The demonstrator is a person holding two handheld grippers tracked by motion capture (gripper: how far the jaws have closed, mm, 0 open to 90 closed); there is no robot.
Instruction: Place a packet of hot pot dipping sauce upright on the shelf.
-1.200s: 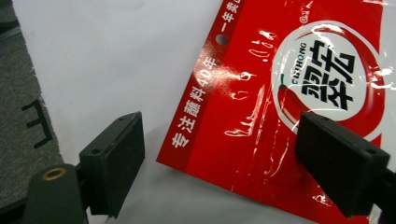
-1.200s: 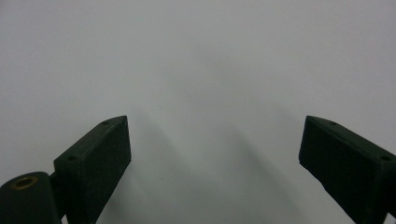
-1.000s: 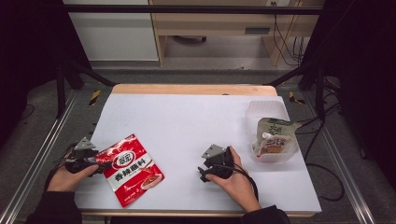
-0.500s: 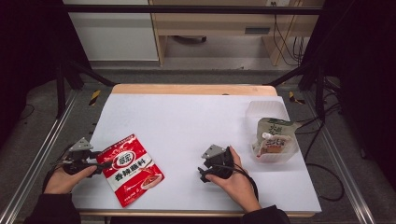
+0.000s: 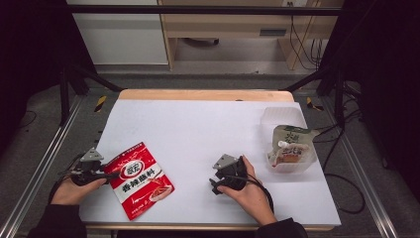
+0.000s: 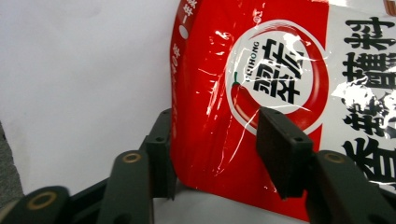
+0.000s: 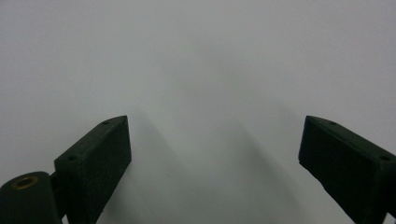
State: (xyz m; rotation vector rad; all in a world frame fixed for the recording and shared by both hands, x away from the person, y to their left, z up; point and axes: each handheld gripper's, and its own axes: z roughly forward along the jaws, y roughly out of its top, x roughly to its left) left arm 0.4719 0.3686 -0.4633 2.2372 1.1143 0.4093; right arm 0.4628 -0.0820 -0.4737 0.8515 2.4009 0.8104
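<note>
The left tool (image 6: 212, 154) has just been closing around the near corner of the red sachet (image 5: 141, 178), flat on the white worktop (image 5: 208, 129); soft, crinkly, slippery film, so pinch the edge seam. Beyond the sachet, the right tool (image 5: 214, 186) rests spread

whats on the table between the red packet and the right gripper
Nothing: in the high view, bare white table separates the red packet from the right gripper.

left gripper (image 6: 215, 144) jaws just closing, right gripper (image 7: 212, 154) agape
</note>
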